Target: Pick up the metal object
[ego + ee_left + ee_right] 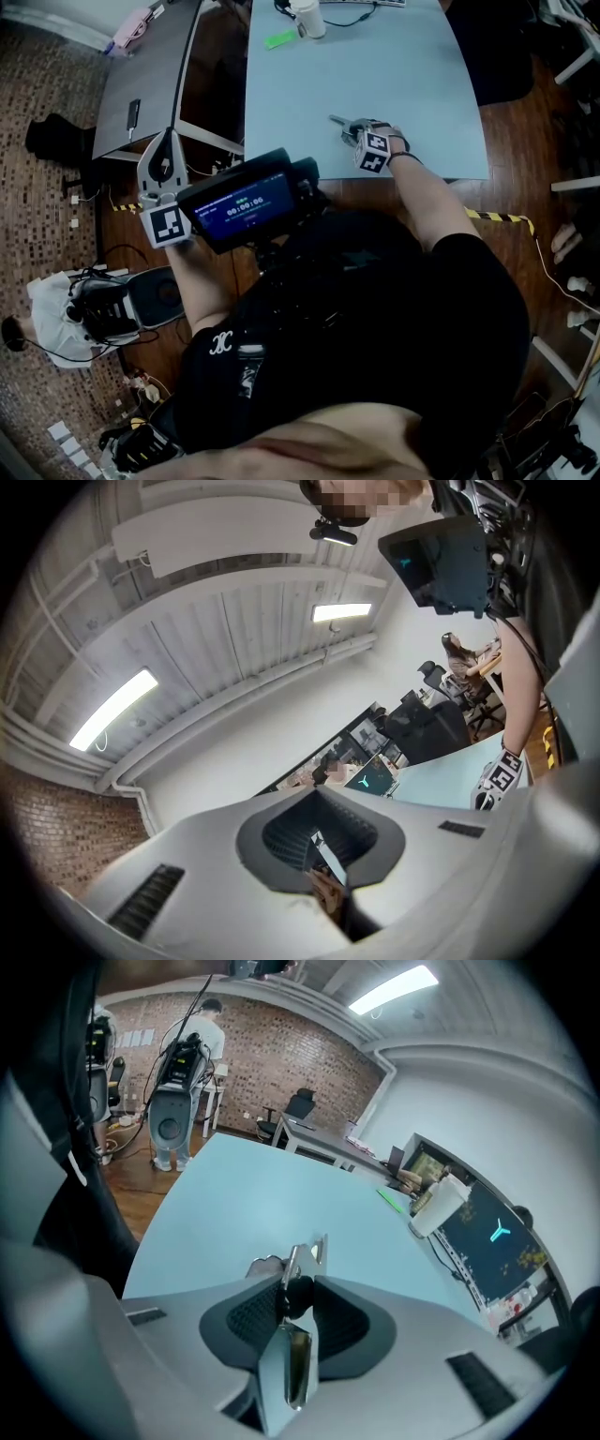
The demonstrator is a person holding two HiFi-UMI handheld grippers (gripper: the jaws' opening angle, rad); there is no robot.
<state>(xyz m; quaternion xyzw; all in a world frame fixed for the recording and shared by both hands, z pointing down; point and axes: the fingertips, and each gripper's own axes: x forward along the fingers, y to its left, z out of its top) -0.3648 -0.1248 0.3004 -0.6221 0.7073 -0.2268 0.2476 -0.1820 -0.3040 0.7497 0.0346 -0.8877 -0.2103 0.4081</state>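
The metal object [339,122] is a shiny tool with a black middle, lying near the front edge of the light blue table [375,66]. My right gripper [352,130] is down at it. In the right gripper view the metal object [302,1262] runs between the dark pads [251,1316], its head sticking out past them, and the right gripper [296,1299] is shut on it. My left gripper [166,142] is held off the table at the left, pointing up. In its own view the left gripper [325,857] looks at the ceiling, jaws together with nothing between them.
A white cup [307,17] and a green item [279,39] sit at the table's far edge, with a cable beside them. A grey desk [150,75] with a dark handset [133,114] stands to the left. A screen device [246,203] hangs at my chest. Striped tape [497,217] marks the floor.
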